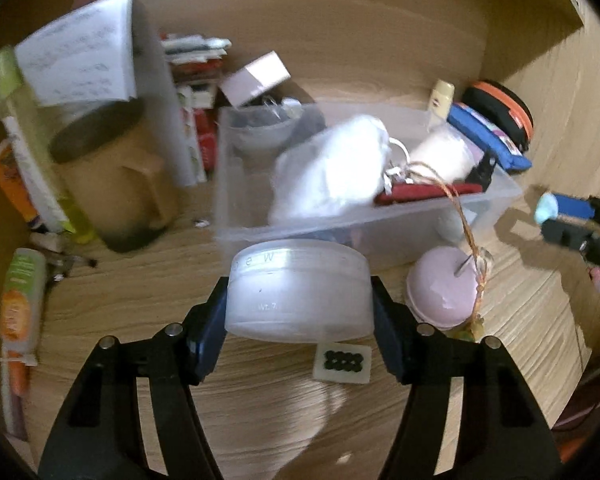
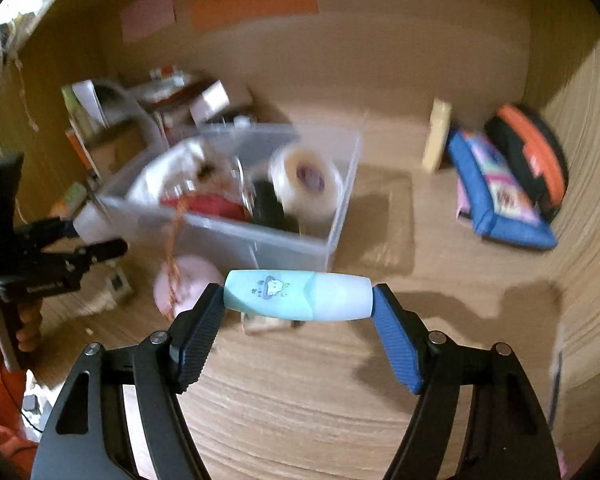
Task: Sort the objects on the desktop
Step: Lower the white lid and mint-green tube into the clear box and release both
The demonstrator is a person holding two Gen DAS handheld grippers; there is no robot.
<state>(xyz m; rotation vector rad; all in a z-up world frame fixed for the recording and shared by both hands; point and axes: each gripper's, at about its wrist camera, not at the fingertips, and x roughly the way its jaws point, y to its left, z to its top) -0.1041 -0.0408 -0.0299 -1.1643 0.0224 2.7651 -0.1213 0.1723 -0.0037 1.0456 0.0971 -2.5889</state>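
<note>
1. Left wrist view, nearest: the left gripper (image 1: 299, 312) has its two blue-padded fingers clamped on the sides of one round translucent tub (image 1: 298, 290), held above the wooden desk (image 1: 140, 300).
2. Just under the tub lies one small white card of dark beads (image 1: 343, 361), flat on the desk.
3. Beside it to the right sits one pink round case (image 1: 440, 292), touched by one orange cord (image 1: 466, 224) that trails out of the bin.
4. Beyond stands one clear plastic bin (image 1: 380, 236), holding one white bundle (image 1: 332, 168), one red flat item (image 1: 424, 194) and one tape roll (image 2: 306, 180).
5. Left of the bin stands one tan mug (image 1: 112, 184), with a leaning stack of papers and books behind it, too blurred to count.
6. Right of the bin, by the back wall: one blue pouch (image 1: 488, 136), one black-and-orange round case (image 1: 504, 116) and one cream tube (image 1: 442, 98).
7. Right wrist view: the right gripper (image 2: 299, 300) grips one pale blue marker (image 2: 298, 295) end to end between its two fingers, held crosswise in the air in front of the bin.
8. Three coloured paper notes (image 2: 252, 0) are stuck on the back wall.
</note>
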